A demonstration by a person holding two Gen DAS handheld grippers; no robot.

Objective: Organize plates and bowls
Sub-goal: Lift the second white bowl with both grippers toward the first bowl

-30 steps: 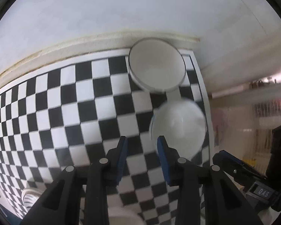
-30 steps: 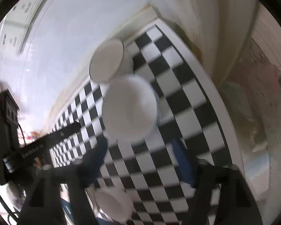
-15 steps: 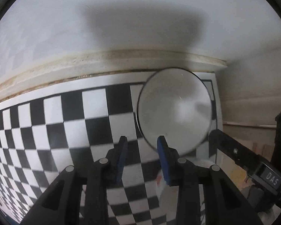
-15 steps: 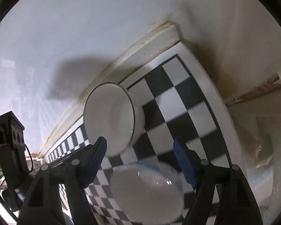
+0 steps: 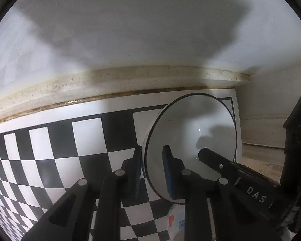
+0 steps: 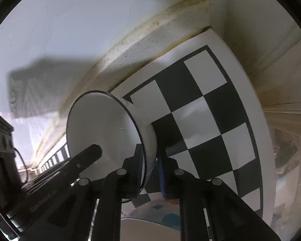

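Observation:
A white bowl with a thin dark rim (image 5: pixel 190 132) stands upright at the far right corner of the checkered mat (image 5: pixel 56 144), close to the wall. My left gripper (image 5: pixel 153 148) straddles its left rim, one finger outside and one inside; its jaws are closing and the pads pinch the wall. In the right wrist view the same bowl (image 6: pixel 102 128) has its right rim between the closing jaws of my right gripper (image 6: pixel 150 154), pads pressed on it. Each gripper's black finger shows inside the bowl in the other's view.
A second bowl with blue and red shapes on its outside (image 6: pixel 160 219) sits just below the grippers, near the held bowl. A stained ledge (image 5: pixel 130 78) and the white wall run right behind the mat. The mat's right edge (image 6: pixel 256 140) lies near.
Both grippers came forward and down to the corner bowl. The right jaws went from wide apart to shut on its rim; the left jaws narrowed onto the opposite rim. The patterned bowl slid under the view.

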